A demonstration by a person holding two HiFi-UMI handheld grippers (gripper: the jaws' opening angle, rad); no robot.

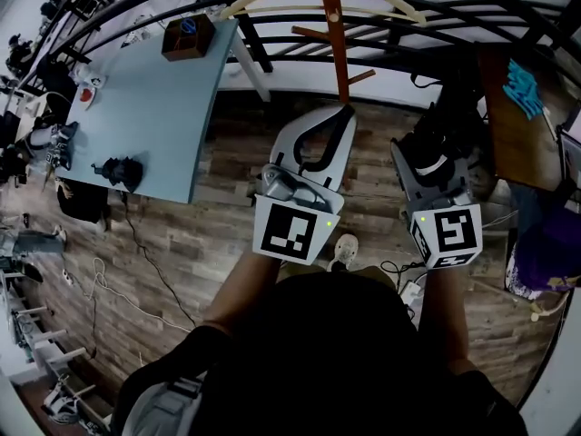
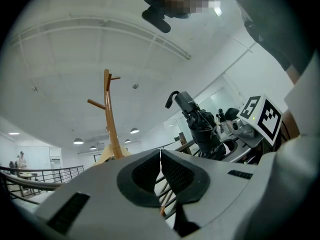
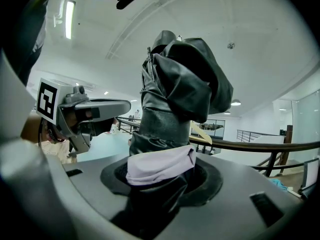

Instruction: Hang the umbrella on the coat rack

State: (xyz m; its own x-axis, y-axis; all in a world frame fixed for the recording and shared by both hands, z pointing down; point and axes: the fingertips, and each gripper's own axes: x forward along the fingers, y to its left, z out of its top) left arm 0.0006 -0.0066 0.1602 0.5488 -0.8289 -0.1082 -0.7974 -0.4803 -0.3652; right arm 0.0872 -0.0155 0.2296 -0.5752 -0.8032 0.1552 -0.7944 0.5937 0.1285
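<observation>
Approach step, I reckon — my right gripper (image 3: 161,178) grips the folded umbrella (image 3: 176,91), held upright; my left gripper (image 2: 160,170) is closed, empty. Next: reach the rack (image 2: 110,121) — hook it over a peg.

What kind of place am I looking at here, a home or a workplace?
Probably a workplace, perhaps an open-plan lab: a long pale blue worktable, a black metal railing and a wood-plank floor.

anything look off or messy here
Only the umbrella in the right tool: its black fabric is bunched loosely, with a fold bulging sideways above the pale strap instead of being wrapped tight. The coat rack looks intact, and nothing seems spilled or broken.
</observation>
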